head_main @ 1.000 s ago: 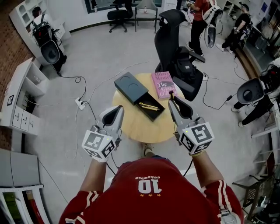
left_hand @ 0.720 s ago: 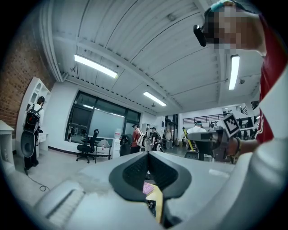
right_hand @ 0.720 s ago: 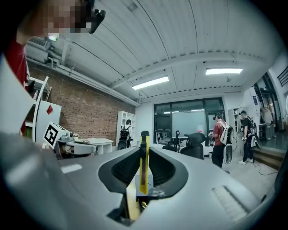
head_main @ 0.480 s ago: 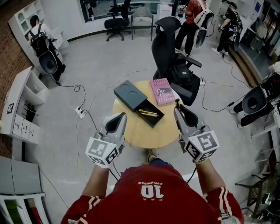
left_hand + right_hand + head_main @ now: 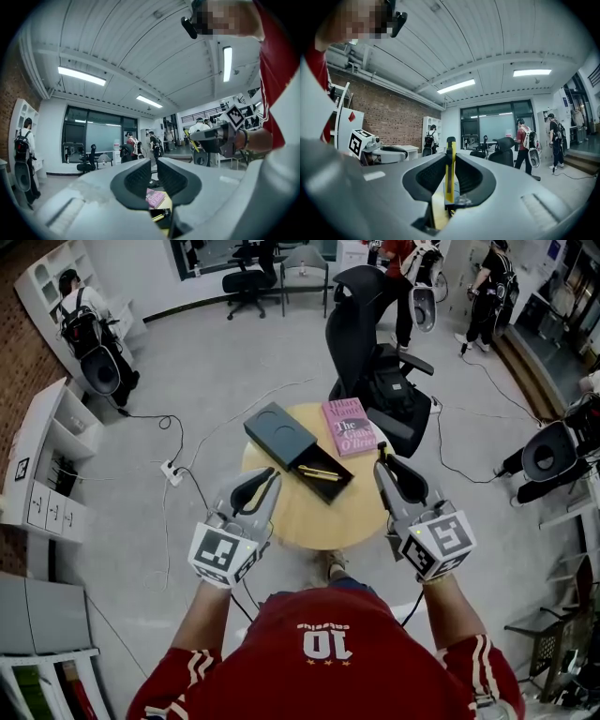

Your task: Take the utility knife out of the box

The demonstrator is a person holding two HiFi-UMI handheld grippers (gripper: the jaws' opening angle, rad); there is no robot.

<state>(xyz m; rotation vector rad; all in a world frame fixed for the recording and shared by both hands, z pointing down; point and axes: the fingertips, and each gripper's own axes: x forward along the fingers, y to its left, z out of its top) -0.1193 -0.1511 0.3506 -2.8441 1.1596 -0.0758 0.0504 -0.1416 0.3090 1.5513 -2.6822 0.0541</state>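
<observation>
Just eased left gripper [image 5: 154, 164] apart, empty — yellow utility knife [image 5: 449, 176] clamped in right gripper [image 5: 450, 159], clear of dark grey box [image 5: 279, 431].

Red striped-sleeve jersey [image 5: 323, 676]; grey left gripper [image 5: 267, 475] and right gripper [image 5: 382, 458]

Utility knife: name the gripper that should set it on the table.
Right. The right gripper is clamped on the yellow utility knife by the round table; the left gripper, jaws just opening, holds nothing.
</observation>
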